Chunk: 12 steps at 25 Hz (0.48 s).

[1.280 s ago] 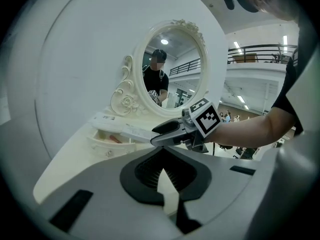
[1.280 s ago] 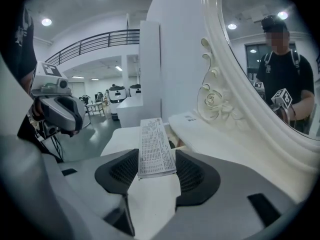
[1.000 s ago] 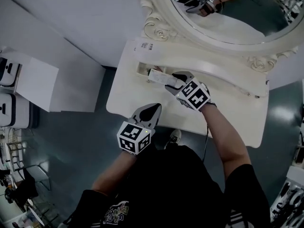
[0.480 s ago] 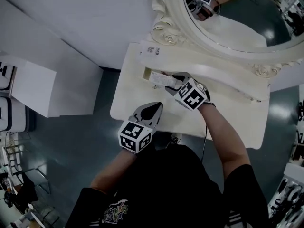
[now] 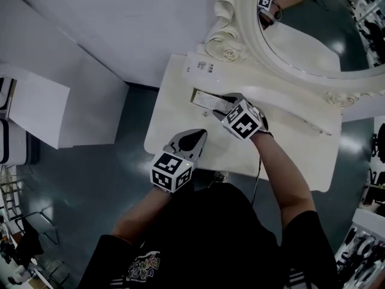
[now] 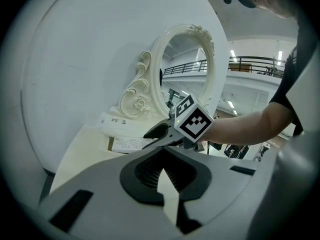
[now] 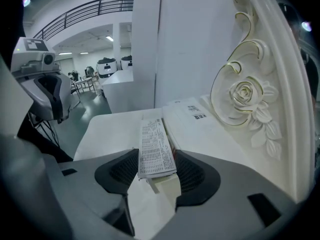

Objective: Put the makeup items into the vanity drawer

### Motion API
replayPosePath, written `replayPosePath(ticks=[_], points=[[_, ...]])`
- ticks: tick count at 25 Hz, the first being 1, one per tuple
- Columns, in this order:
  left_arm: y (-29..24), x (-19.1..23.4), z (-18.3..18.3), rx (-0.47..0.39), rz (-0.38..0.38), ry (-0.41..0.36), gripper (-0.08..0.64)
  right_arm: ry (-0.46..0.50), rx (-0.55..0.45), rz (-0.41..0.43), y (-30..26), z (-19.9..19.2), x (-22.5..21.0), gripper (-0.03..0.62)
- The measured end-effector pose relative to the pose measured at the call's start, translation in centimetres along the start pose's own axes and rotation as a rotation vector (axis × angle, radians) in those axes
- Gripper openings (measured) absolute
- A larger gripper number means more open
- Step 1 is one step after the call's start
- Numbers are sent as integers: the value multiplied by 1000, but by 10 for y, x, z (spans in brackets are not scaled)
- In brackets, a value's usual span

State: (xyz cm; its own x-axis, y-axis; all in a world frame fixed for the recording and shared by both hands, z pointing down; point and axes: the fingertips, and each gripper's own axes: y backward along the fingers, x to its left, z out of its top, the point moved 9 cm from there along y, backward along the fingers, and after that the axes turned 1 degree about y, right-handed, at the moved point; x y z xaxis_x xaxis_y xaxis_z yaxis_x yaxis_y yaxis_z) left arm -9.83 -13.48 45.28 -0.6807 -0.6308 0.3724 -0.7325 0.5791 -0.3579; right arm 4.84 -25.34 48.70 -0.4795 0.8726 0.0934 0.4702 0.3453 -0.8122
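My right gripper [image 5: 220, 105] is shut on a long white makeup box [image 5: 209, 101] with fine print [image 7: 156, 146]. It holds the box low over the cream vanity top [image 5: 283, 143], with the far end at a narrow dark drawer opening [image 5: 196, 94] near the back left corner. A second white box [image 5: 201, 66] lies flat behind the opening, by the mirror's carved rose [image 7: 245, 91]. My left gripper [image 5: 194, 138] hovers at the vanity's front edge with its jaws together and nothing in them. The left gripper view shows the right gripper [image 6: 161, 132] and its box [image 6: 127, 144].
An oval mirror [image 5: 313, 35] in an ornate cream frame stands at the back of the vanity. White cabinets [image 5: 36, 110] sit to the left across dark floor. The person's body is close against the vanity's front edge.
The head camera has shifted, so the vanity sits further right in view. The right gripper has carried the box slightly closer to the drawer opening. The left gripper has hardly moved.
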Motion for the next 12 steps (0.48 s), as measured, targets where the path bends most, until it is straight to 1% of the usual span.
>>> replayPosePath(ticks=[5, 9, 12], points=[[3, 12, 0, 2, -14, 13, 1, -8, 24, -17, -6, 4, 1, 247], [3, 20, 0, 4, -27, 19, 0, 29, 36, -51, -12, 9, 2, 249], [3, 21, -3, 13, -35, 26, 2, 41, 42, -54, -15, 10, 3, 249]])
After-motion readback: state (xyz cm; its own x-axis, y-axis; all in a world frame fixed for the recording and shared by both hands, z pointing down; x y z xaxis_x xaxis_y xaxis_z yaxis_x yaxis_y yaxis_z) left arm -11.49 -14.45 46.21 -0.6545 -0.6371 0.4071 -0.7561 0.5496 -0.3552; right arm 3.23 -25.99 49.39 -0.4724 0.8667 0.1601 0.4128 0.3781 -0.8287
